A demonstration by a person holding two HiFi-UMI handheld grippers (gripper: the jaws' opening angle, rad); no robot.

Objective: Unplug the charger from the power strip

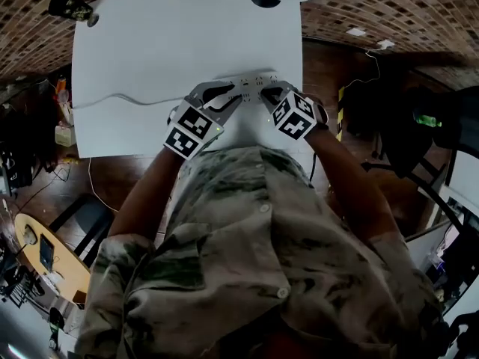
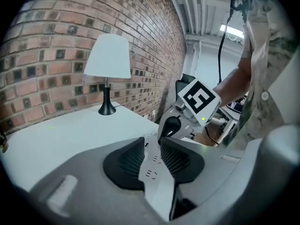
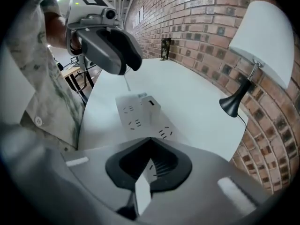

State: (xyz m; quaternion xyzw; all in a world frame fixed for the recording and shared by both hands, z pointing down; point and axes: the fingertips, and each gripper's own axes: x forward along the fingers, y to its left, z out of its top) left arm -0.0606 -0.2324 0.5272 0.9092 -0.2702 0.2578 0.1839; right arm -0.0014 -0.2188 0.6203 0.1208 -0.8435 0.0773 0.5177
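Small white charger [image 3: 151, 108]: sits plugged upright into the power strip [image 3: 136, 121], flat near the front edge of the white table [image 1: 150, 66], close before the person [image 1: 247, 260]. Looks light, rigid and smooth-sided, probably held fast only by its pins; best pinched across the two broad faces, low on the body, then drawn straight out without rocking. Strip likely light enough to lift along, so wants pinning down meanwhile. Left gripper [image 2: 152, 146]: jaws well apart, straddling one end of the strip, clamping nothing yet. Right gripper [image 3: 150, 142]: jaw tips together, nothing held, poised over the strip's other end
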